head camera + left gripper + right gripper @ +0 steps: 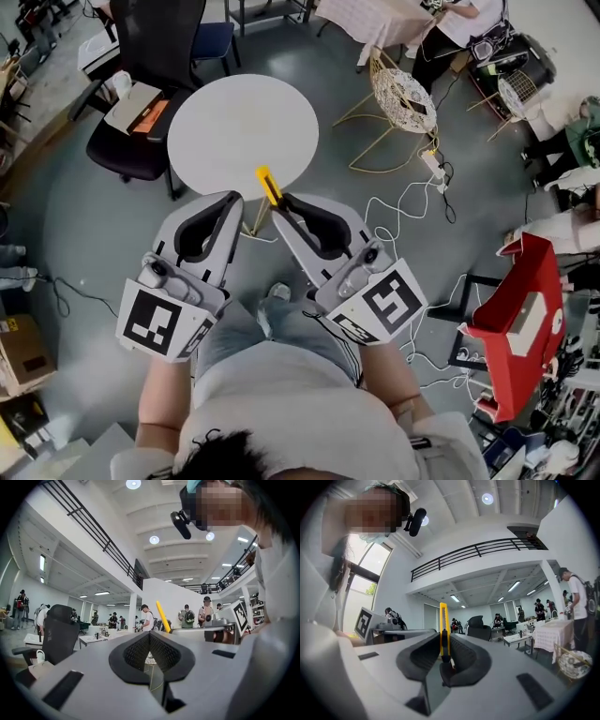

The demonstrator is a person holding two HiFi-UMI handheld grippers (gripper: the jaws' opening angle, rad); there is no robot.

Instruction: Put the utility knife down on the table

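While the round white table waits ahead and lower down, the utility knife is not on it. The right gripper has its jaws pinched on the lower handle, and the yellow body sticks out past the tips toward the table's near edge. Left gripper: jaws together, nothing between them.

Judgement: the knife is light and stiff, but its smooth plastic casing may pivot in the pads. Best gripped mid-handle, clear of the blade end, and laid flat.
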